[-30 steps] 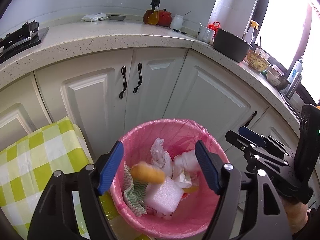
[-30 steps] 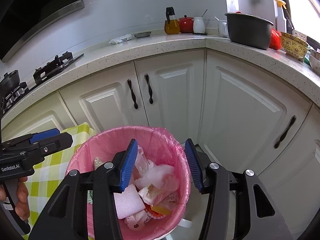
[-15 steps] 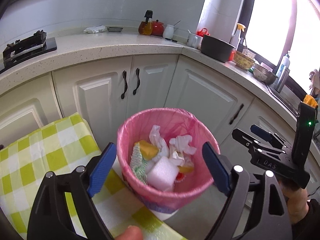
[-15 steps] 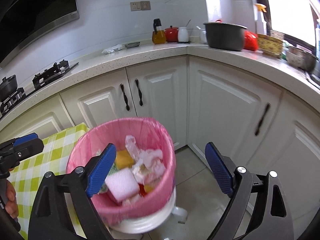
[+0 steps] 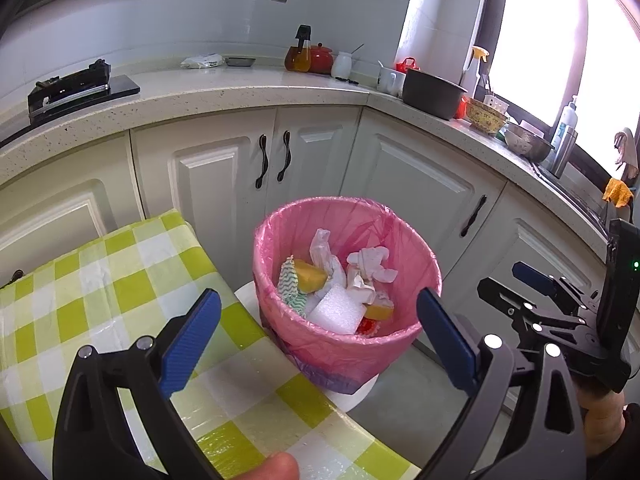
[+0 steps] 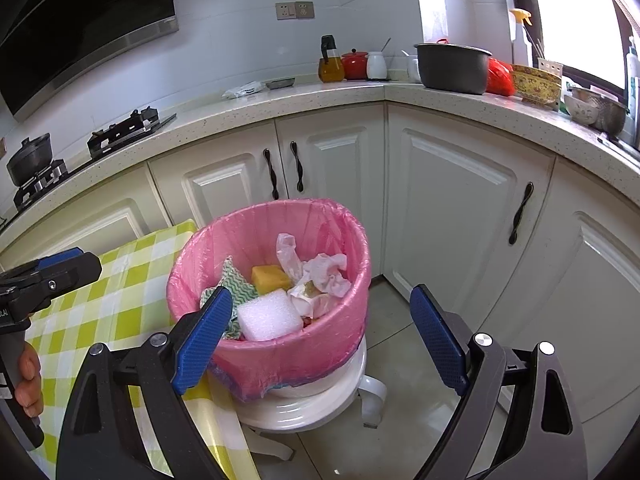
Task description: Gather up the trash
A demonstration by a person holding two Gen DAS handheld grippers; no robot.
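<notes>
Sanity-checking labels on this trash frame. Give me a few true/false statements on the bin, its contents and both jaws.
1. The left gripper has its jaws open and holds nothing. True.
2. The right gripper is shut on the white foam block. False: its jaws are open and empty; the block lies in the bin.
3. The bin has a pink liner and holds a yellow sponge. True.
4. The bin stands on the checked tablecloth. False: it sits on a white stool beside the table.
5. A green-and-white zigzag cloth lies in the bin. True.
</notes>
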